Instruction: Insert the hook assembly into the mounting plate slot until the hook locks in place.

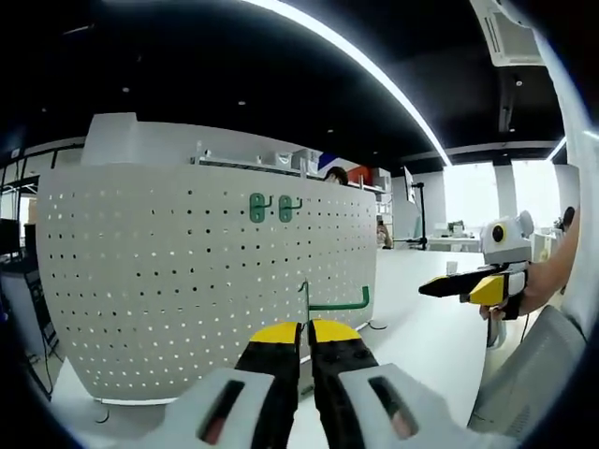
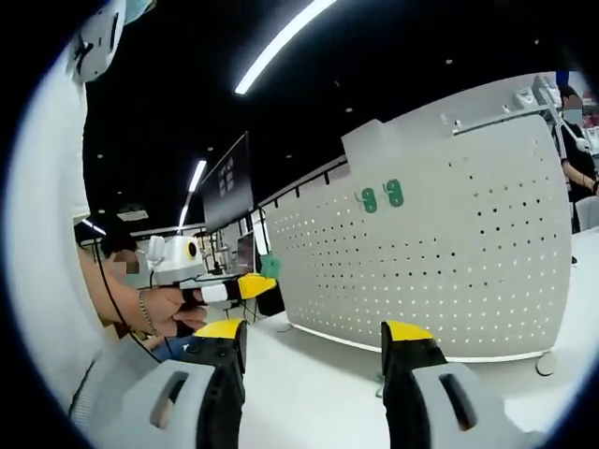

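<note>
A white perforated mounting plate point(image 1: 187, 281) stands upright on the white table, with two green hooks point(image 1: 271, 208) hung near its top. My left gripper point(image 1: 305, 333) is shut on a green wire hook assembly point(image 1: 337, 303). The hook rises from between the jaws, just in front of the plate's lower right part. At the right, apart from the plate, a hand holds my right gripper point(image 1: 473, 286). In the right gripper view my right gripper point(image 2: 315, 333) is open with nothing in it. The plate point(image 2: 440, 253), its two green hooks point(image 2: 382, 196) and the left gripper point(image 2: 229, 288) lie ahead.
The white table point(image 1: 440, 346) runs past the plate's right edge. The plate rests on small feet point(image 2: 546, 367). A person point(image 2: 573, 140) stands behind the plate's far end. A dark screen point(image 2: 227, 187) and desks fill the room beyond.
</note>
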Action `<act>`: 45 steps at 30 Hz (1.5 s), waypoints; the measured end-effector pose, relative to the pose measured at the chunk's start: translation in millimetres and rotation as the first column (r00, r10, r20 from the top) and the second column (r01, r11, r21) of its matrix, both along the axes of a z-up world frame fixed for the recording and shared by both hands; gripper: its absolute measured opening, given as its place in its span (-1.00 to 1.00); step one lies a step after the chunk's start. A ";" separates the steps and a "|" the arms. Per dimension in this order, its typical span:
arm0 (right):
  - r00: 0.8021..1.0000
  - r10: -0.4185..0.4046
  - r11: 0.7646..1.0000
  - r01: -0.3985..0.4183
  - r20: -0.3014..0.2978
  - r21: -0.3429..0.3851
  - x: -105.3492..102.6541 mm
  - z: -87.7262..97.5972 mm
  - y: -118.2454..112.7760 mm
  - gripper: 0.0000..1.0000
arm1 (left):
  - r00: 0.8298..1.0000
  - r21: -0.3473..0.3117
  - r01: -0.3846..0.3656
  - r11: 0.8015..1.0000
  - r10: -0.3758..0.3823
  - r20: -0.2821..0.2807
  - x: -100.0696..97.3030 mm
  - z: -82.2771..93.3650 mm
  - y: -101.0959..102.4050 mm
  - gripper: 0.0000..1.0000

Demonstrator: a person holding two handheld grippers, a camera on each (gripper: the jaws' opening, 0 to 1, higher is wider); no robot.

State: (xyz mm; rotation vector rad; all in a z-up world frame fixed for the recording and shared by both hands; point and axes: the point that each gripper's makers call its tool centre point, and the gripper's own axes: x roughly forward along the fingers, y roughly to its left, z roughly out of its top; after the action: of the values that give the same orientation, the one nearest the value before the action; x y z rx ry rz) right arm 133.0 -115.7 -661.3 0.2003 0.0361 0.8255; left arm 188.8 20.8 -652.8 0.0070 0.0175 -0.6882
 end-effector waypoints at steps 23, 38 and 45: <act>0.990 0.141 0.990 -0.141 0.019 0.014 9.7 14.6 62.8 -0.03 | 1.000 -0.019 0.005 1.000 -0.005 -0.009 -4.7 1.1 -6.7 -0.93; 0.980 0.197 0.980 -0.198 0.019 0.037 17.7 26.3 87.4 -0.10 | 1.000 -0.028 -0.001 1.000 0.000 -0.008 -7.8 2.4 -8.2 -0.93; 0.976 0.216 0.975 -0.217 0.022 0.052 23.4 35.1 97.1 -0.21 | 1.000 -0.025 0.000 1.000 -0.001 -0.004 -9.6 4.1 -9.2 -0.94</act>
State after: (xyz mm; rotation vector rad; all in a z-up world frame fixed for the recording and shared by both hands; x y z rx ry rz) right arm 156.4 -18.6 -626.2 0.2440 0.0200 1.0462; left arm 179.2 11.6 -648.6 -0.0182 0.0126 -0.6889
